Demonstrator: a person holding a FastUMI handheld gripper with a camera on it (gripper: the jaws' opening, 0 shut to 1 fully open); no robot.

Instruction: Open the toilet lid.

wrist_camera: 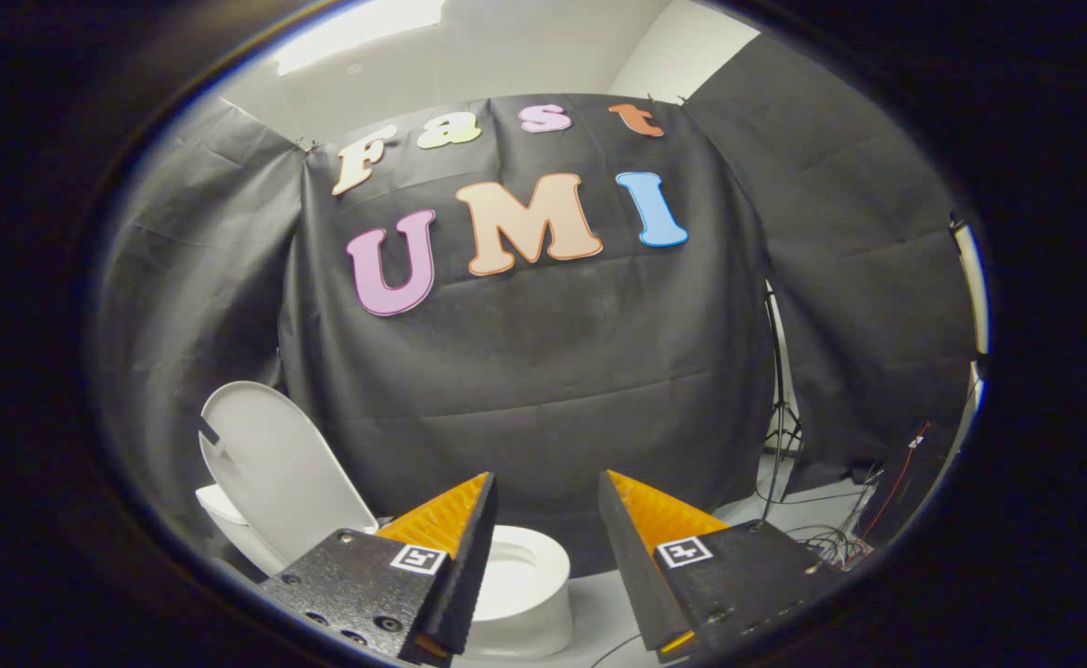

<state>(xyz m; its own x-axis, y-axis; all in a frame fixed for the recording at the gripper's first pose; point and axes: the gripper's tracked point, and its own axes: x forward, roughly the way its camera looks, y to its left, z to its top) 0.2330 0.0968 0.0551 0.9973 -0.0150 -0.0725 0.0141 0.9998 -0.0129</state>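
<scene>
A smooth white oval plastic toilet lid (279, 468) stands raised, tilted back and leaning toward the black cloth wall (525, 371) behind it. Below it sits the white toilet bowl (525, 580) with its rounded seat rim exposed, resting on a pale floor (608, 603). The bowl lies just ahead of the gripper (546, 506), partly hidden behind its left finger, with the lid beyond and to the left of that finger. The gripper's two fingers are spread wide apart and hold nothing. Farther right, beside the cloth, a thin dark tripod stand (778, 408) rises from the floor, with a tangle of loose cables (831, 543) near its base.
</scene>
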